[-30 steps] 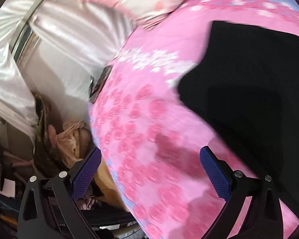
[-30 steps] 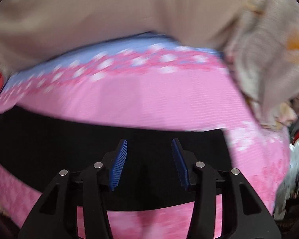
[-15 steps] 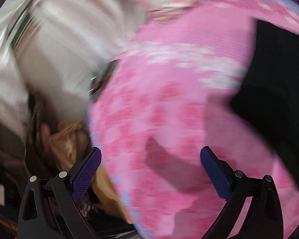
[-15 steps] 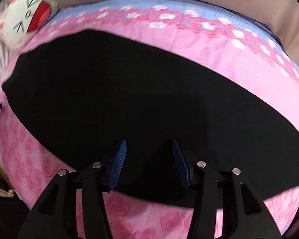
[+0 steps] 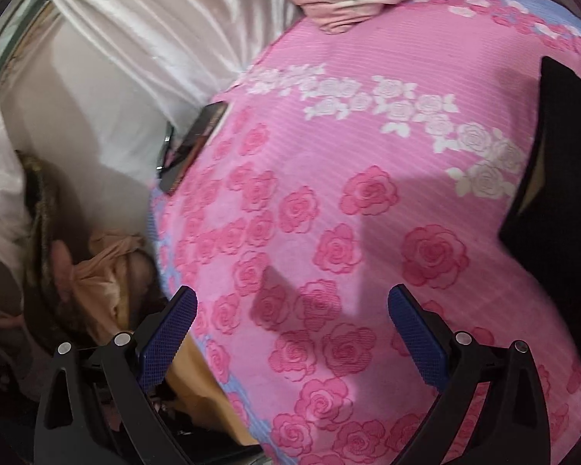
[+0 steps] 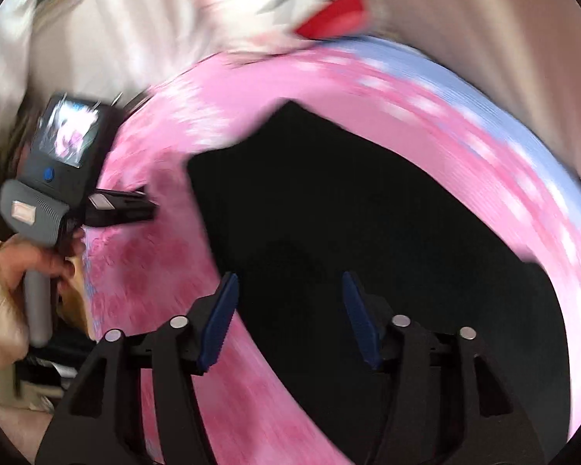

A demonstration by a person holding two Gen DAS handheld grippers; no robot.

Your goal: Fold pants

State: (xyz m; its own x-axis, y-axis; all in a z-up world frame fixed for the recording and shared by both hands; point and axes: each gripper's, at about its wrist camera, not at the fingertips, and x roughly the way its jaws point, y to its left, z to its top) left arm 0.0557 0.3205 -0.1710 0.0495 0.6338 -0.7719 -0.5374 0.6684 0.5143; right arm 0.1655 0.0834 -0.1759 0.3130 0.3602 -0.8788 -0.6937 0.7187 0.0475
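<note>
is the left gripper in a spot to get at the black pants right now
Probably yes, after a sideways move. The left gripper hangs open over bare pink bedspread, with the black pants off toward its right. Nothing lies between them; the phone sits on the opposite side.

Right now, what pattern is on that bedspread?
Pink bedspread with darker pink roses and a band of white ones; clearest in the left wrist view.

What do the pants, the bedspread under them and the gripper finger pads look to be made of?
Pants: matte black fabric, weave unreadable. Bedspread: pink woven cloth with fine ribbing and a rose pattern. Left gripper pads: blue, dimpled, probably rubber.
</note>
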